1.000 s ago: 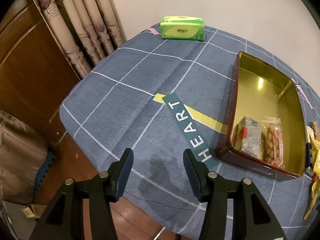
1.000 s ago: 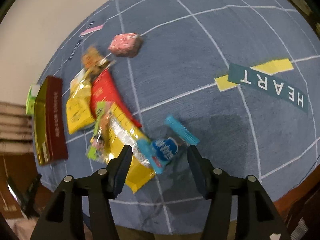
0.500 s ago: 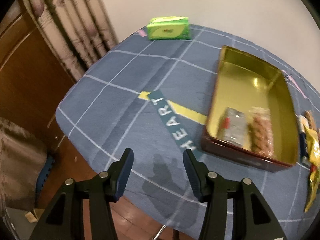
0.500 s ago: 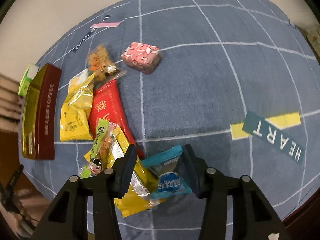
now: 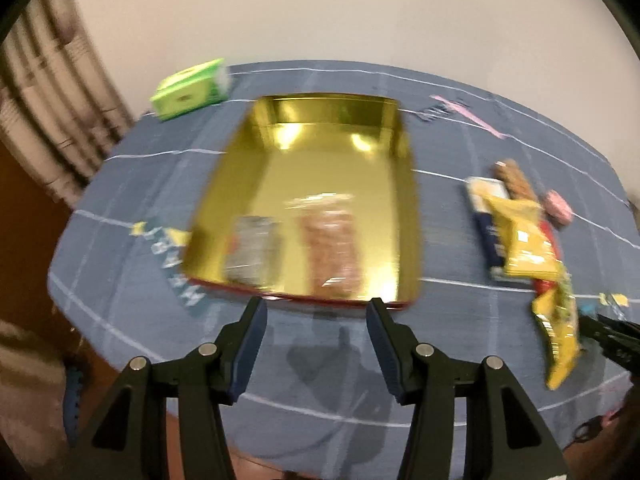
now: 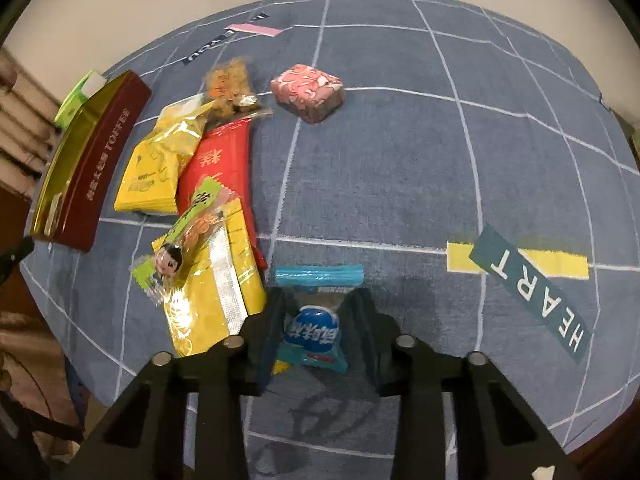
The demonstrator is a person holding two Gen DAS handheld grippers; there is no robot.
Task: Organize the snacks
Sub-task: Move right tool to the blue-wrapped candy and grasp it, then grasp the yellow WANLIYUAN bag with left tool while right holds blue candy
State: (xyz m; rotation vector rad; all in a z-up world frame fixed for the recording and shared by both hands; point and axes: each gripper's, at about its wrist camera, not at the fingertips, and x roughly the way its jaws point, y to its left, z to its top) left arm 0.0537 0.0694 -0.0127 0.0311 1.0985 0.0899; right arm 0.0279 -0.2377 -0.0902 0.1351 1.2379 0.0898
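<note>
A gold-lined tin (image 5: 280,148) with a dark red outside (image 6: 100,160) stands on the blue checked tablecloth. It holds a silver packet (image 5: 252,252) and a clear bag of brown snacks (image 5: 332,248). My left gripper (image 5: 316,316) is open and empty just in front of the tin's near rim. My right gripper (image 6: 316,312) is closed around a blue snack packet (image 6: 316,332) lying on the cloth. Beside it lies a heap of snacks: yellow packs (image 6: 156,172), a red pack (image 6: 224,168), a pink wrapped block (image 6: 308,92).
A green tissue pack (image 5: 188,90) sits at the table's far left by the curtains (image 5: 52,92). The snack heap also shows at the right of the left wrist view (image 5: 524,236). The round table's edge (image 5: 112,336) runs close below both grippers.
My left gripper swung right and now faces the tin head-on. My right gripper moved forward and down over the blue packet and its fingers closed on it.
</note>
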